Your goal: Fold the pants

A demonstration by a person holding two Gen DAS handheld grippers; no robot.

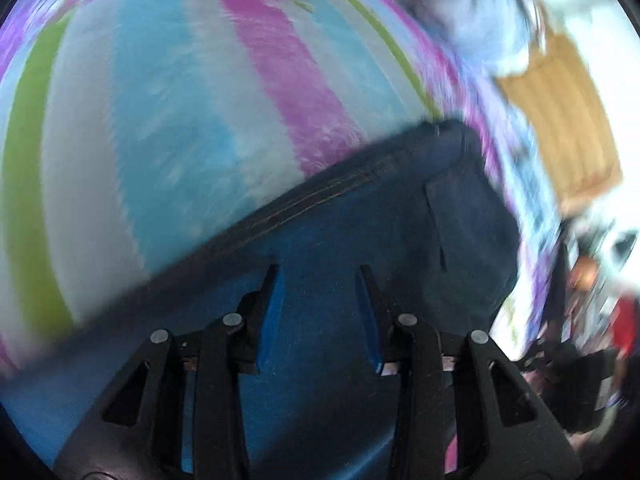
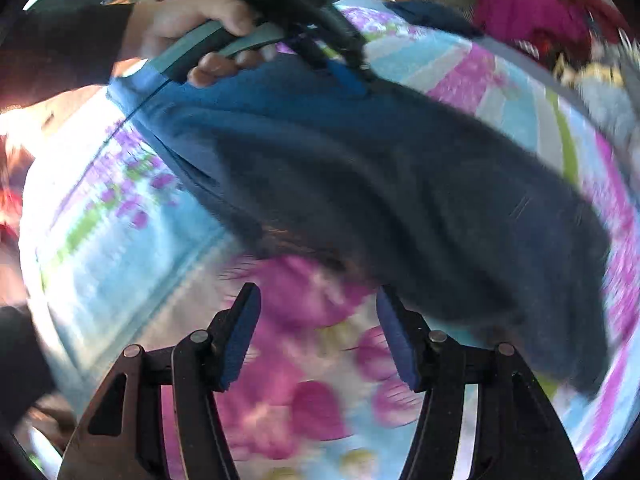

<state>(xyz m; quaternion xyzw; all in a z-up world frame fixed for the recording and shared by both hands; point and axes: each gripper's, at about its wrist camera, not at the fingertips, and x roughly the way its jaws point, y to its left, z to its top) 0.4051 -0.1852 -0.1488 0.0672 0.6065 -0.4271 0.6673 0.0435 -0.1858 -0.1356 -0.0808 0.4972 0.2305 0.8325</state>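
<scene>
While both views smear with blur, the pants (image 2: 400, 200) read clearly enough: dark blue denim stretched across the bedspread (image 1: 140, 120), a cover striped in pale blue, pink, white and green with pink flowers on part of it.

Through my left wrist view, my left claw (image 1: 320, 280) points down over the pants. Its two blue-padded fingers (image 1: 276, 312) stand apart, and the denim lies flat beneath the gap; nothing is pinched between them. A stitched seam runs slantwise just ahead of the fingertips, and a back pocket (image 1: 468, 220) shows further on, near the end of the pants that lies close to the bedspread's edge. Beyond that edge I can make out a tan rug or mat (image 1: 560, 120), too blurred to say more.

Through my right wrist view, my right claw (image 2: 318, 296) is released too, fingers wide, over the flowered part of the bedspread, just beside the near edge of the pants. Across the pants, my left hand (image 2: 208, 40) grips the other claw's handle, its blue tips down at the denim's far edge.
</scene>
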